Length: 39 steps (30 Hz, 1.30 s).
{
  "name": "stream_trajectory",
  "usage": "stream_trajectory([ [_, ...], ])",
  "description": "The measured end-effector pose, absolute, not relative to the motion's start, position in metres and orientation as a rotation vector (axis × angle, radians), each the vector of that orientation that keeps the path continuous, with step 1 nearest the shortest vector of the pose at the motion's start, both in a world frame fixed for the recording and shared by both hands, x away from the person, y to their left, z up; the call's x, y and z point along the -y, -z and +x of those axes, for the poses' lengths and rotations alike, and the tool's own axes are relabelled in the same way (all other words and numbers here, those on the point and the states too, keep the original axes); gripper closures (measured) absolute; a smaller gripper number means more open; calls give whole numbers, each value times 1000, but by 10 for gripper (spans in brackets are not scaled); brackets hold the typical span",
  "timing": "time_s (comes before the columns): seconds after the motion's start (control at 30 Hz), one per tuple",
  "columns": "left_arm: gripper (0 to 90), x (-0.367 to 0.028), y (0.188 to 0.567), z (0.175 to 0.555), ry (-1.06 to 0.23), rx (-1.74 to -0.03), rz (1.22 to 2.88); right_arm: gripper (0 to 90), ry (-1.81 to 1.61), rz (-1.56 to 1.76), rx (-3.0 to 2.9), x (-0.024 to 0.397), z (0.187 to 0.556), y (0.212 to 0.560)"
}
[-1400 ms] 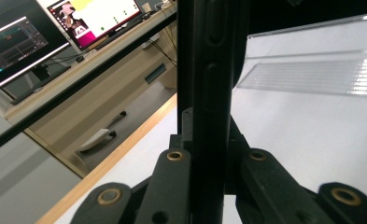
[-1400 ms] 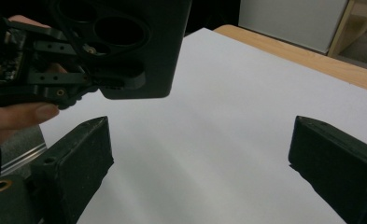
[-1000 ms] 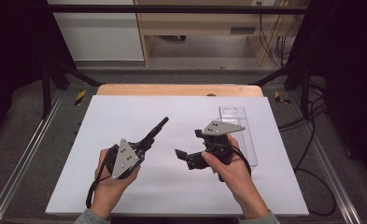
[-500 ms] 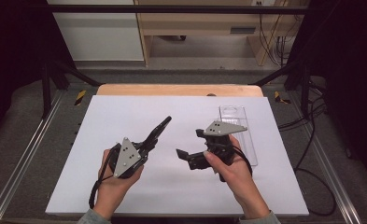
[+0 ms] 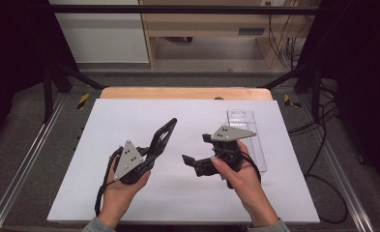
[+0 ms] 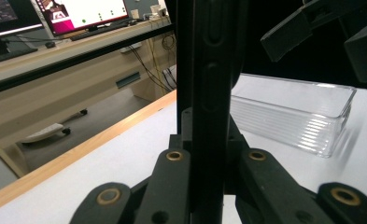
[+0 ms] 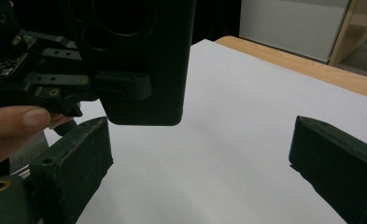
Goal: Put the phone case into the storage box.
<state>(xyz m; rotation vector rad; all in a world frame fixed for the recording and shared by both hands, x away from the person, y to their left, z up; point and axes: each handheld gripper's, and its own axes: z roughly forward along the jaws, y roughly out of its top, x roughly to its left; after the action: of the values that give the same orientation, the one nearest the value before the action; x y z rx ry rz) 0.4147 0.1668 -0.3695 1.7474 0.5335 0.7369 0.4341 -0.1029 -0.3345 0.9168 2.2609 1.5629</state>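
A clear plastic tray (image 5: 248, 137) lies on the white table (image 5: 129, 116) near its far right edge, just beyond the right gripper (image 5: 197, 150), whose jaws stand wide apart with nothing between them. The left gripper (image 5: 166, 130), held above the table's middle, has its jaws pressed together, empty, pointing toward the far side.

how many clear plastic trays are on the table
1: the clear plastic tray lies on the white table at its far right, just beyond the right gripper.
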Motion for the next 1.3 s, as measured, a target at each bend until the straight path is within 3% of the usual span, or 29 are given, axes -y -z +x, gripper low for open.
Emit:
stream_trajectory([
  [1.3, 856, -159, 375, 419, -604, -596, 1671, 65, -1562, 938, -2278, 99, 434, 340],
])
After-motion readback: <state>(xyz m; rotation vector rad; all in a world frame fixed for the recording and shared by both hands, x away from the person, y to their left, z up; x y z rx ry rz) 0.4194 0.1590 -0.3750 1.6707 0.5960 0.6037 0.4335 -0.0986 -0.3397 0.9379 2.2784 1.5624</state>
